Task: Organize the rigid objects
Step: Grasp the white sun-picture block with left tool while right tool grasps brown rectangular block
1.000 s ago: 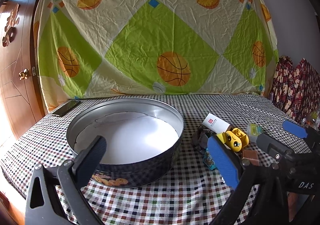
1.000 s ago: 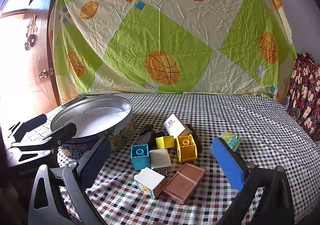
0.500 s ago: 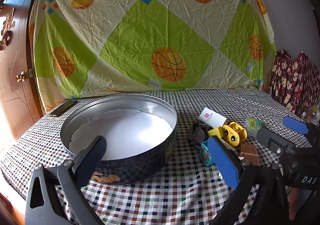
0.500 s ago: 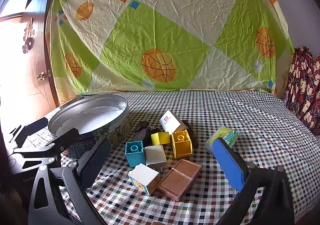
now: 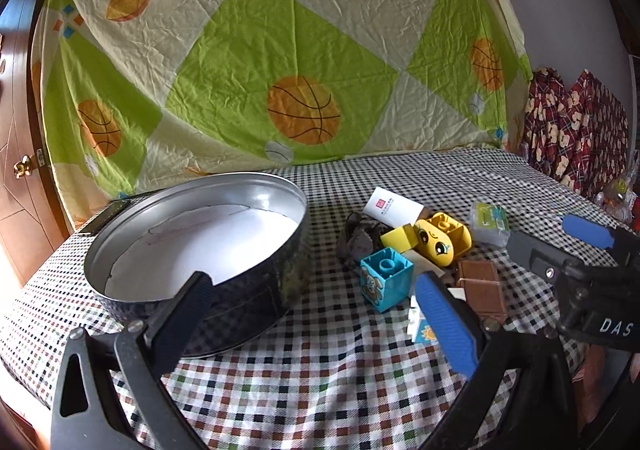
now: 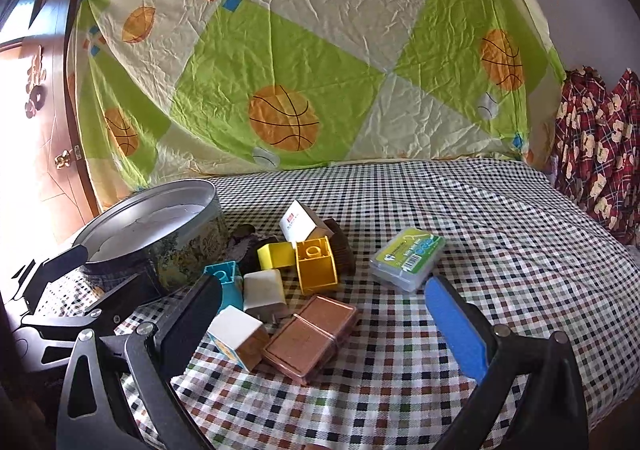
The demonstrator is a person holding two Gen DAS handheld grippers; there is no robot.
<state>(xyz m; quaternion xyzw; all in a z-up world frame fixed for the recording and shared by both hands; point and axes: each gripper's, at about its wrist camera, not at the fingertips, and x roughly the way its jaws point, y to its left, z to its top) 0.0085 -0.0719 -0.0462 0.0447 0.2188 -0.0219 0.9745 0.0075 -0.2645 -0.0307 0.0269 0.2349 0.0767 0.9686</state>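
Note:
A round metal tin [image 5: 298,209] with a white lining stands left on the checked cloth, seen too in the right wrist view [image 6: 192,238]. Right of it lies a pile: teal block [image 5: 386,278], yellow face block [image 5: 436,242], white card box [image 5: 394,207], copper-brown boxes [image 6: 310,338], white blocks [image 6: 264,292], yellow cube [image 6: 316,264] and a green-labelled clear case [image 6: 408,256]. My left gripper [image 5: 312,286] is open, low in front of the tin and pile. My right gripper [image 6: 322,290] is open just before the pile, holding nothing.
A black flat device [image 5: 106,215] lies behind the tin at the table's back left. A wooden door [image 5: 16,169] stands left, a basketball-print sheet [image 5: 300,69] hangs behind, and red plaid fabric [image 5: 580,129] is at the right. The table edge runs close on the left.
Both grippers have come nearer to the pile and lower. The left view has swung right, so the tin sits further left. Both stay open; no object moved.

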